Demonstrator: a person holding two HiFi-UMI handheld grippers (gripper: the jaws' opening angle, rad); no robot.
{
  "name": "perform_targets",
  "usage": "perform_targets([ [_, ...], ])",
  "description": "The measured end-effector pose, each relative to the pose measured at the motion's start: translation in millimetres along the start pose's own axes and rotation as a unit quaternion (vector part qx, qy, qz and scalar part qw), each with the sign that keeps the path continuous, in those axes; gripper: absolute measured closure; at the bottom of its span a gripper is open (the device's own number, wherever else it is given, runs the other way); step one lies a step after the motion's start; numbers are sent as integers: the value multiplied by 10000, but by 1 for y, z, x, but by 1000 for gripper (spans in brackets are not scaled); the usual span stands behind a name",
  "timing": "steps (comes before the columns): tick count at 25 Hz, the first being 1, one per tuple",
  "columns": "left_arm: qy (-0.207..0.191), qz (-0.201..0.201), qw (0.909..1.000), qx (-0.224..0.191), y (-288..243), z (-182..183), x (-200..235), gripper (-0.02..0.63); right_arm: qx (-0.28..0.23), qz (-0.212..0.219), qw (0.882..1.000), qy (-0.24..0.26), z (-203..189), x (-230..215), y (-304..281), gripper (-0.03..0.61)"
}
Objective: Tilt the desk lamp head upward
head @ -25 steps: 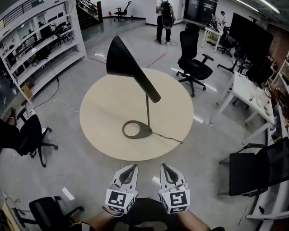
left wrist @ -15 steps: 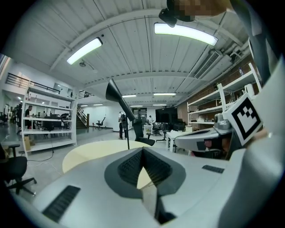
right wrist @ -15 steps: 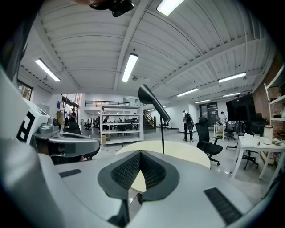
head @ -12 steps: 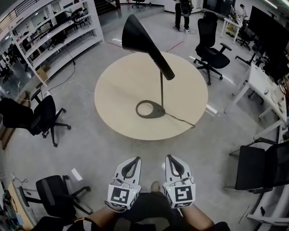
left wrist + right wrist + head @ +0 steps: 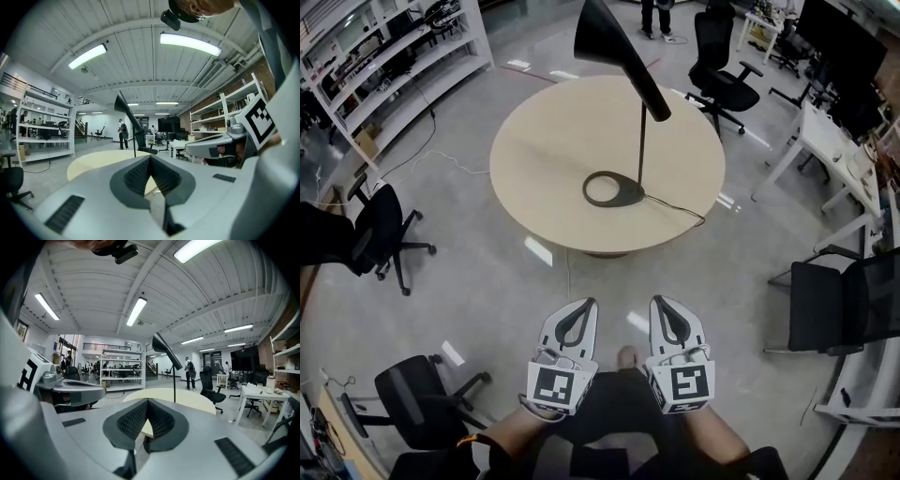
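Observation:
A black desk lamp stands on the round beige table (image 5: 534, 159). Its cone head (image 5: 614, 42) slopes down to the right from the top of a thin stem (image 5: 640, 141), above a ring base (image 5: 614, 189). My left gripper (image 5: 580, 307) and right gripper (image 5: 666, 304) are held low over the floor, side by side and well short of the table's near edge. Both are shut with nothing between the jaws. The lamp head (image 5: 125, 108) and table (image 5: 93, 161) show beyond the left gripper (image 5: 150, 158). From the right gripper (image 5: 147, 400), the lamp head (image 5: 165, 350) rises over the table (image 5: 187, 397).
A cable (image 5: 680, 208) trails from the lamp base to the table's right edge. Black office chairs stand at left (image 5: 366, 234), lower left (image 5: 417, 398), right (image 5: 844, 305) and behind the table (image 5: 717, 56). Shelving (image 5: 384, 56) lines the left; a white desk (image 5: 825, 141) stands at right.
The table and lamp have moved up in the head view, and more floor now shows between the table's near edge and my grippers. Both grippers stay shut and side by side.

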State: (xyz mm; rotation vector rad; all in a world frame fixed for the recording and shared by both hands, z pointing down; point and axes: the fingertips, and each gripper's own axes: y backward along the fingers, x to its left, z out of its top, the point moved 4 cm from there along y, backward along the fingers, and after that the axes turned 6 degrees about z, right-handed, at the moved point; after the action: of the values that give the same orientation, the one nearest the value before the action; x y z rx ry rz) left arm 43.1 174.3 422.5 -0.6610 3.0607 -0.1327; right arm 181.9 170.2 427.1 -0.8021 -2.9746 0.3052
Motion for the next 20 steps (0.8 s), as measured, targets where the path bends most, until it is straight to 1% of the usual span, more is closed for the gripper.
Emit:
perform_targets([
  [3, -105, -161, 9997, -115, 25, 6, 22, 566, -30, -144, 9999, -53, 3, 37, 1, 565],
  [6, -182, -342, 9992, -117, 52, -2, 54, 566, 12, -345, 9993, -121, -2, 81, -7, 565],
  [11, -100, -538, 9985, -56, 74, -17, 92, 566, 56, -511, 9985, -187, -12, 123, -17, 565],
  [14, 44, -436, 9989, -146, 83, -15, 102, 566, 110, -576, 9982, -148, -14, 132, -7, 565],
  [20, -61, -289, 9994, -159, 92, -12, 76, 566, 124, -536, 9983, -168, -16, 120, 22, 565],
])
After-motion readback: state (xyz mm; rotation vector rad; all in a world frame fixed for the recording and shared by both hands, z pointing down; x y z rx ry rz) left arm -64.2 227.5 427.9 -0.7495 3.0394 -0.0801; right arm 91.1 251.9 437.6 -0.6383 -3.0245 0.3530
